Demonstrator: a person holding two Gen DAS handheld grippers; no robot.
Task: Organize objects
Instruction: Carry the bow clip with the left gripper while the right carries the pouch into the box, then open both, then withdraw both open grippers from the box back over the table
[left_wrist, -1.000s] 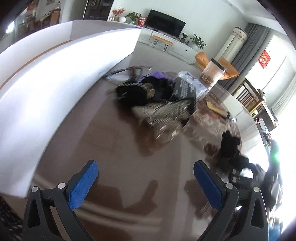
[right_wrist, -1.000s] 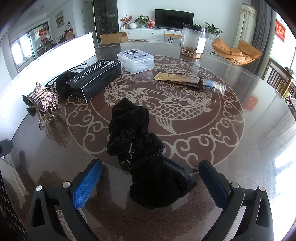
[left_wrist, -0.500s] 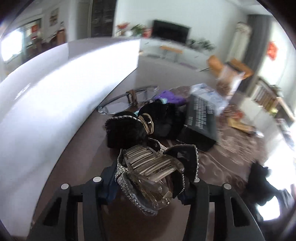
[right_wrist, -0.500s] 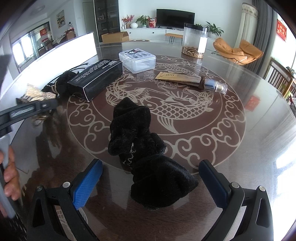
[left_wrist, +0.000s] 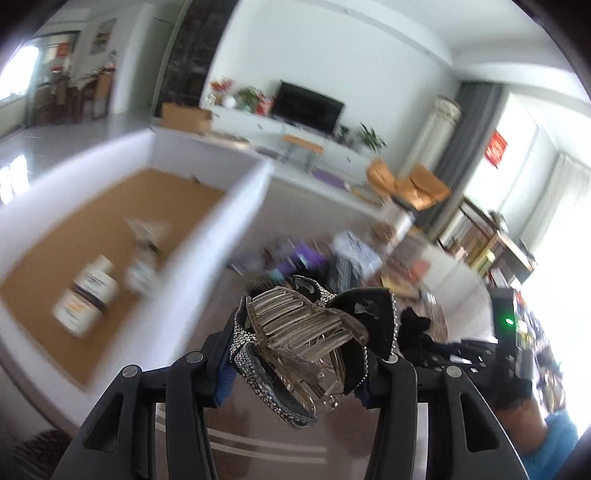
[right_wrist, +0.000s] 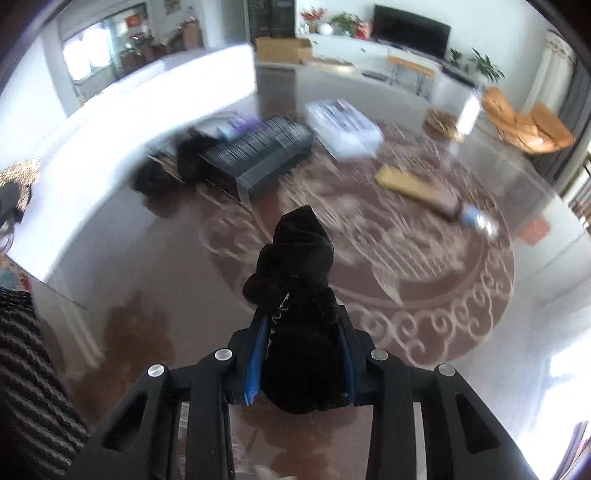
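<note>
Both grippers lifting items off the table, box on the left w/ bottles already inside.

Left gripper (left_wrist: 303, 373) is pinching the rhinestone hair clip (left_wrist: 306, 332) btwn its pads, holding it up near the white box (left_wrist: 207, 236), prob. so it can go in beside the pill bottles (left_wrist: 88, 295) lying on the box's brown floor. Right gripper (right_wrist: 301, 365) is closing its jaws on the black sock bundle (right_wrist: 295, 295), pads pressing its near end, rest sticking out over the patterned table (right_wrist: 461, 295). Black carton (right_wrist: 258, 155) & clear case (right_wrist: 343, 125) are waiting at the far side.
</note>
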